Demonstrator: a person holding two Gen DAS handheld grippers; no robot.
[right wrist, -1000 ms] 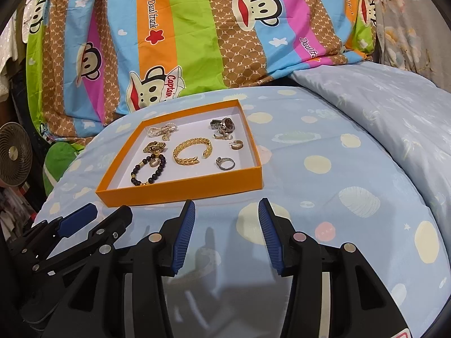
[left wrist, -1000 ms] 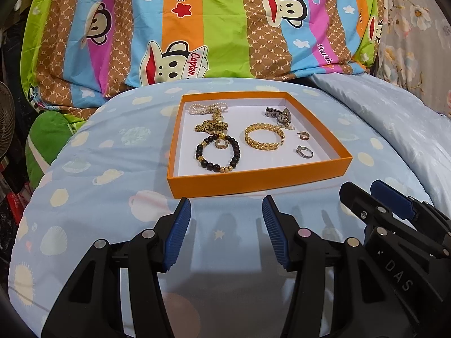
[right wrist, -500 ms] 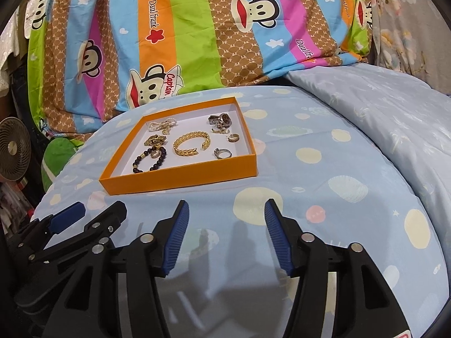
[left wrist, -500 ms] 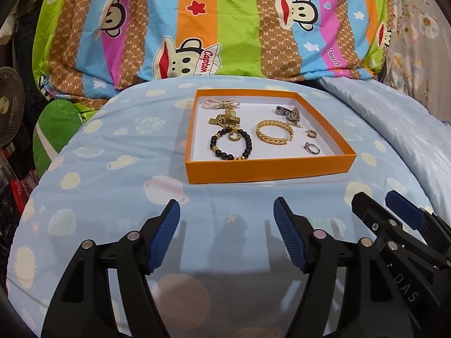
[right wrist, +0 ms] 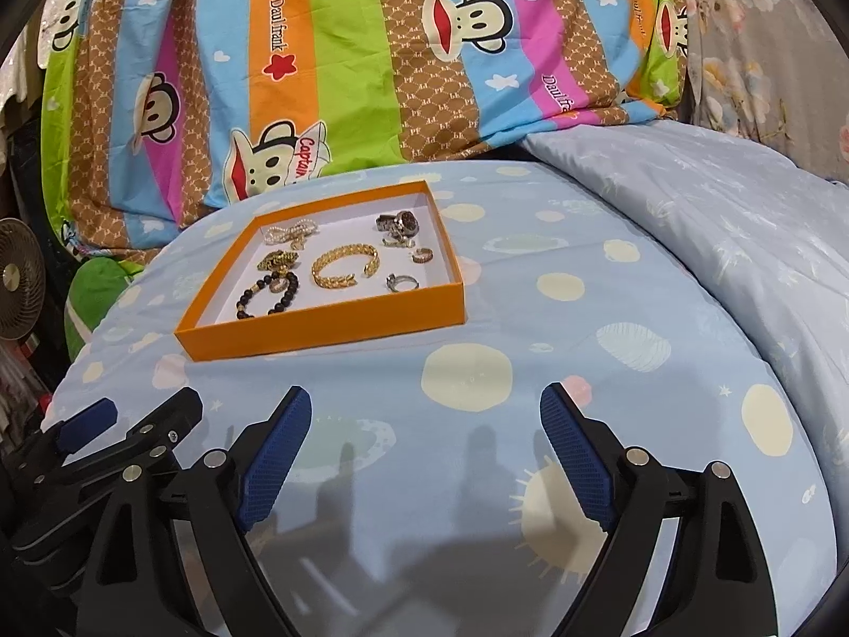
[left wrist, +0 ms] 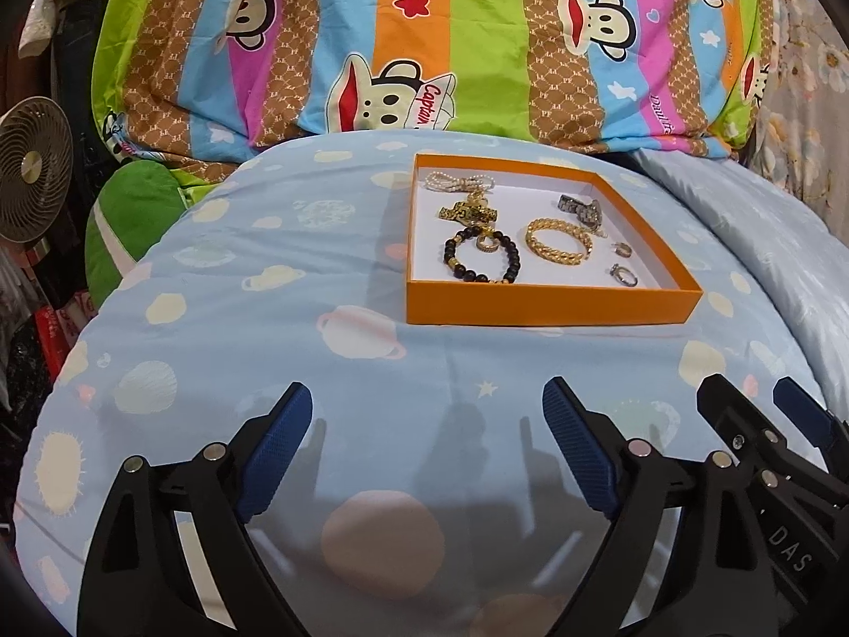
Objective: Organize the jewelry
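An orange tray (left wrist: 552, 309) (right wrist: 323, 325) with a white floor lies on the blue bedspread. In it lie a black bead bracelet (left wrist: 482, 260) (right wrist: 266, 294), a gold chain bracelet (left wrist: 558, 242) (right wrist: 345, 266), a pearl piece (left wrist: 459, 181) (right wrist: 291, 232), a gold brooch (left wrist: 468, 212), a watch (left wrist: 579, 207) (right wrist: 399, 223) and small rings (left wrist: 624, 275) (right wrist: 402, 282). My left gripper (left wrist: 427, 419) is open and empty, well short of the tray. My right gripper (right wrist: 425, 424) is open and empty beside it, to the tray's right front.
A striped monkey-print quilt (left wrist: 424, 42) is piled behind the tray. A pale blue duvet (right wrist: 716, 201) rises at the right. A fan (left wrist: 32, 167) and a green cushion (left wrist: 132, 212) sit off the bed's left edge.
Both grippers have drawn back from the tray and opened wider. The tray now looks smaller and farther; the left view has swung left.
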